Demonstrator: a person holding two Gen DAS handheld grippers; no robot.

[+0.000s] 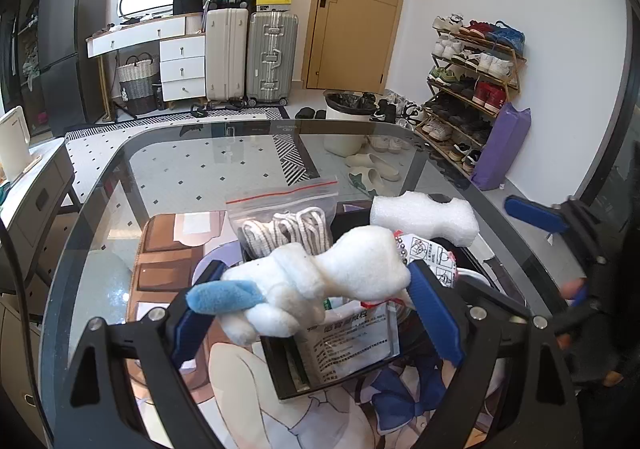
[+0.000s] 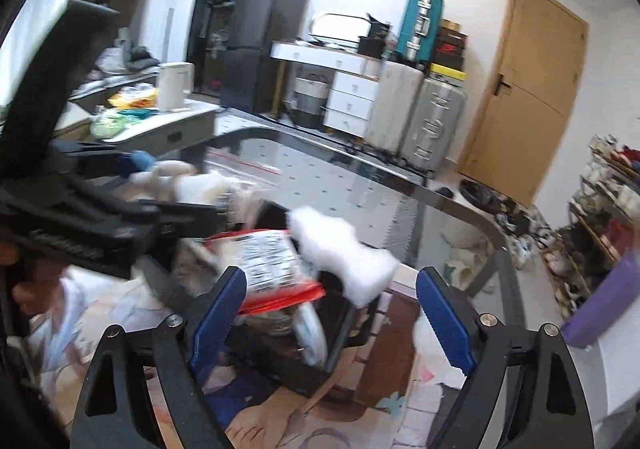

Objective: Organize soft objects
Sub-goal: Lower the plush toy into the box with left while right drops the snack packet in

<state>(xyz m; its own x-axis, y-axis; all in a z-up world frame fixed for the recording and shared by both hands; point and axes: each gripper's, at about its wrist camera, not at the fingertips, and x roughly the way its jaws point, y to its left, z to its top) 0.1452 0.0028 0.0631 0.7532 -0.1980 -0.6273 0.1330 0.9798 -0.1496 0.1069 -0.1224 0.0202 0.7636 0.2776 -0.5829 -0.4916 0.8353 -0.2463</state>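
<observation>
— Held in the left gripper (image 1: 316, 295)?
— White plush toy (image 1: 320, 281) with a blue tip, clamped between both blue pads, above the black bin (image 1: 288, 377).
— In the bin?
— Zip bag of laces (image 1: 288, 221) at its far edge, white foam piece (image 1: 424, 217) at the far right corner, printed packets (image 1: 352, 345) beneath.

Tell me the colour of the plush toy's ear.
Light blue ear, on a white plush toy; clearest in left wrist view.
</observation>
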